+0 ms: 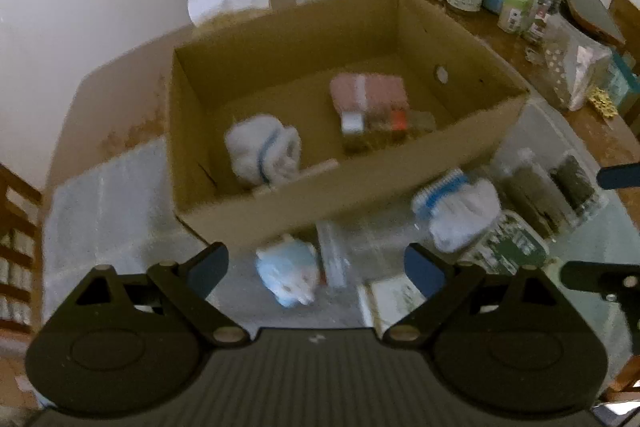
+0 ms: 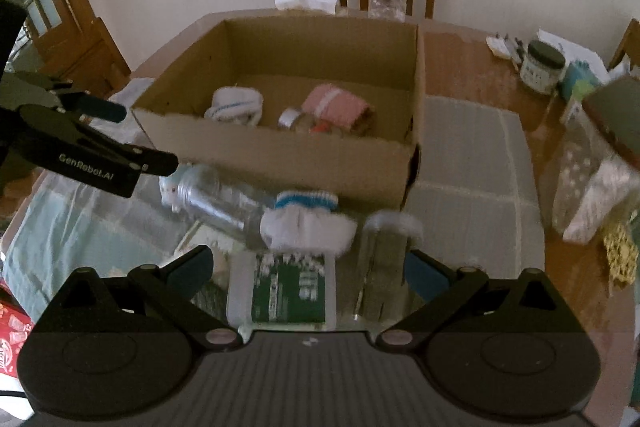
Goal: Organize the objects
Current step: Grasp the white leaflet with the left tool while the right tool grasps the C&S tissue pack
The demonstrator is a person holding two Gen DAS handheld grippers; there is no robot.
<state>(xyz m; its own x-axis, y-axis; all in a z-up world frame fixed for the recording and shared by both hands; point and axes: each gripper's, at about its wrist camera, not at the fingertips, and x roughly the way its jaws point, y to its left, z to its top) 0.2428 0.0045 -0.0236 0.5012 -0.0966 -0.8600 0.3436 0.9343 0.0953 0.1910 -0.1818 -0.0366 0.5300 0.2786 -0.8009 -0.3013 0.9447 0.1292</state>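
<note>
Both grippers, left (image 1: 316,263) and right (image 2: 308,263), hang open and empty before the box (image 2: 280,155); socks (image 2: 308,223) and bottles (image 2: 216,199) crowd its near wall.

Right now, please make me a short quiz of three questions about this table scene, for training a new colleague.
1. True or false: the cardboard box is empty.
2. Multiple choice: where is the white sock with the blue stripe? A) inside the box; B) on the table in front of the box; C) on a chair.
3. Fill in: both the left gripper and the right gripper have their jaws ____.

Key:
1. False: a pink cloth bundle and a white bundle lie inside.
2. B.
3. Open, with nothing held between them.
</note>
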